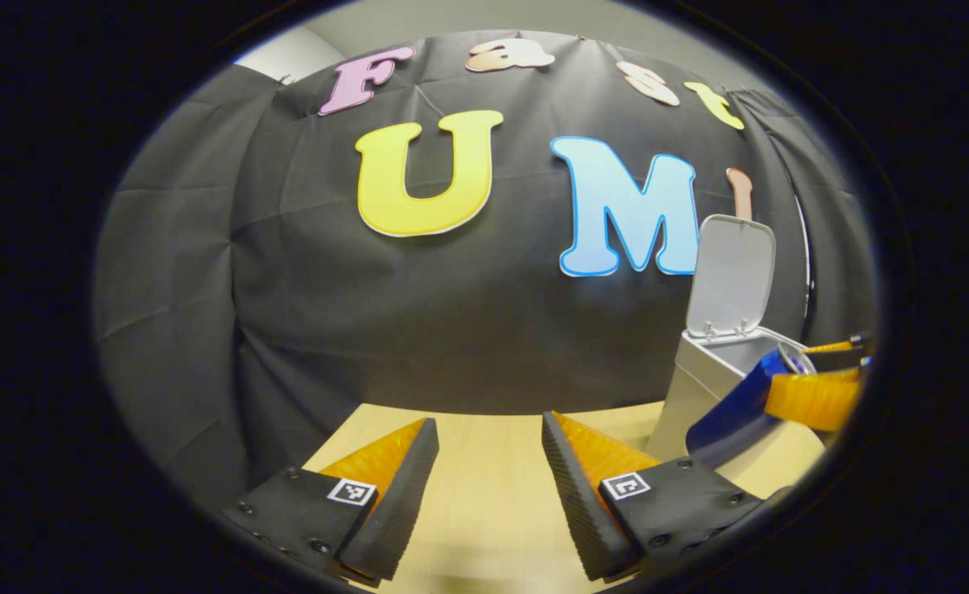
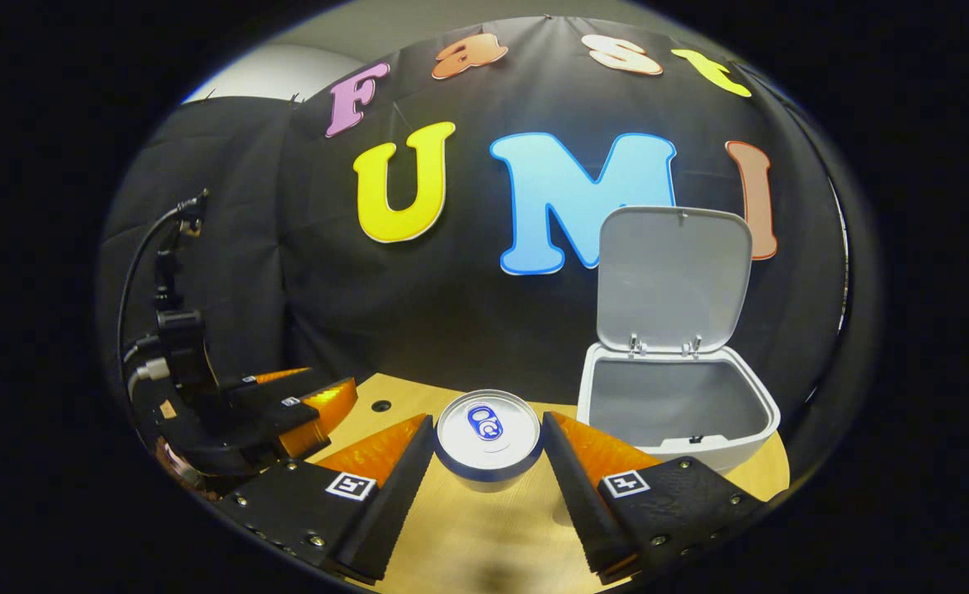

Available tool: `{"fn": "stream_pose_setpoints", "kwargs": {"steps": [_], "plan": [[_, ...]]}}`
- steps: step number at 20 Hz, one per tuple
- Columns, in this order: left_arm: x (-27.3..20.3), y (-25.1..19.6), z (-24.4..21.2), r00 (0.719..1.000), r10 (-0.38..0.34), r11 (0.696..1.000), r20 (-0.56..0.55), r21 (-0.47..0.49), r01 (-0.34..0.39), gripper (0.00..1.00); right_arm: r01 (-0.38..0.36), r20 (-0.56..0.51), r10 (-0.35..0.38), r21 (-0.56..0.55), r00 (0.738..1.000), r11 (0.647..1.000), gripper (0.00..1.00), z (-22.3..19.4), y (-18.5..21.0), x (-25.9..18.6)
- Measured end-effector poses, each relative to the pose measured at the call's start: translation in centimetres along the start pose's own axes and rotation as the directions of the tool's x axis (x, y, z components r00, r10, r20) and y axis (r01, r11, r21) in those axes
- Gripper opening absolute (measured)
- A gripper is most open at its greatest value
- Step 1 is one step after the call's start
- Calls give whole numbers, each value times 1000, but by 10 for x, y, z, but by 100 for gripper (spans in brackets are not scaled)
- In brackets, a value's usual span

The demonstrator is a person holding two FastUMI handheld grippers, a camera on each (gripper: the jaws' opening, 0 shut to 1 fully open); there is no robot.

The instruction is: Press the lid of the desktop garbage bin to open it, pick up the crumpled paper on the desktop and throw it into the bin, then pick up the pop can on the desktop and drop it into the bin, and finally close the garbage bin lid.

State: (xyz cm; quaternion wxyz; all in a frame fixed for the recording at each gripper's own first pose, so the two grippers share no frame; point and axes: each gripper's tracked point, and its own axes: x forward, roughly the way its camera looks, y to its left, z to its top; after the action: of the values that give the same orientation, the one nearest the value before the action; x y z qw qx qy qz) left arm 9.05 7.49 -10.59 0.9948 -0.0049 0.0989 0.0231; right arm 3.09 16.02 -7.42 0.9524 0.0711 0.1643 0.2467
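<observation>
Pop can (image 2: 489, 439), a smooth silver-topped aluminium cylinder with blue sides, sits upright between the right gripper's (image 2: 489, 462) jaws, clenched on its flanks and carrying it above the pale wooden worktop (image 2: 484, 536) toward the grey plastic rounded-rectangle garbage bin (image 2: 674, 412), its lid (image 2: 670, 276) propped upright. Left gripper (image 1: 489, 474) hangs released, holding nothing.

Pop can (image 2: 489, 437) sits upright, silver top with a blue tab facing up, pinched between the right tongs (image 2: 489, 450). The grey bin (image 2: 674, 408) is at about 2 o'clock from it, lid (image 2: 673, 276) flipped straight up, inside looks bare.
</observation>
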Motion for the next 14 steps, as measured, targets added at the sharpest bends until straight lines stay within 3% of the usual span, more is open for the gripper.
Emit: {"fn": "stream_pose_setpoints", "kwargs": {"steps": [6, 10, 12, 14], "plan": [[3, -8, 0, 1000, -9, 1000, -3, -4, 9, 81, 29, 74, -30, 2, 997, 1000, 84, 34, -19, -2], [5, -10, -1, 1000, -8, 1000, -11, -21, 7, 88, 59, 116, -60, 9, 991, 998, 84, 53, -37, -2], [5, -9, -1, 1000, -3, 1000, -11, -27, 3, 84, 78, 135, -79, 11, 988, 997, 84, 61, -47, -3], [6, -8, -1, 1000, 1, 1000, -13, -22, -1, 88, 98, 150, -99, 11, 984, 995, 84, 68, -58, -5]]}}
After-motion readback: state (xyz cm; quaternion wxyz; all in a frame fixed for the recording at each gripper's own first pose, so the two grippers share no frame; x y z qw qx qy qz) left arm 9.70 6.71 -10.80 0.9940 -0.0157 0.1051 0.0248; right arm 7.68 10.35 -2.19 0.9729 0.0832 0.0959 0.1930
